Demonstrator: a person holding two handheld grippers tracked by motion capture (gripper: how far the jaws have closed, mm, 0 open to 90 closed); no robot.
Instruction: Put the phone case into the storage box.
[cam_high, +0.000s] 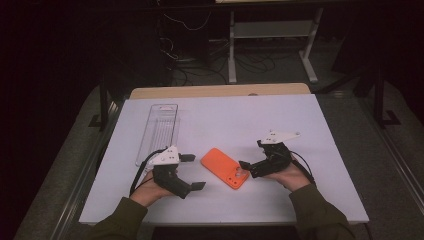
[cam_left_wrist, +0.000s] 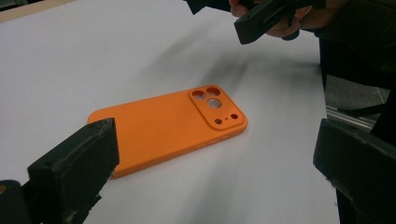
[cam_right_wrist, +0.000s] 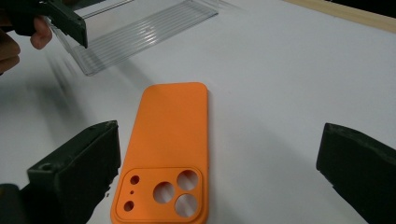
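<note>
Two wide-open tools (cam_high: 192, 171) (cam_high: 243, 164) flanking phone case (cam_high: 225, 167)

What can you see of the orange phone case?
The case is one piece, matte, rubbery-looking orange, with rounded corners and a raised camera block with three large and two small holes. It lies flat, back side up, on the white table, skewed, between the open left tongs and right tongs. Whether the right tongs touch it is unclear; only the table plainly does.

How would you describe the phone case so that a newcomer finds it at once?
Start at the white table. Between the left gripper and right gripper lies the phone case, flat. It is bright orange with round camera holes, unlike the clear plastic tray beside it.
</note>
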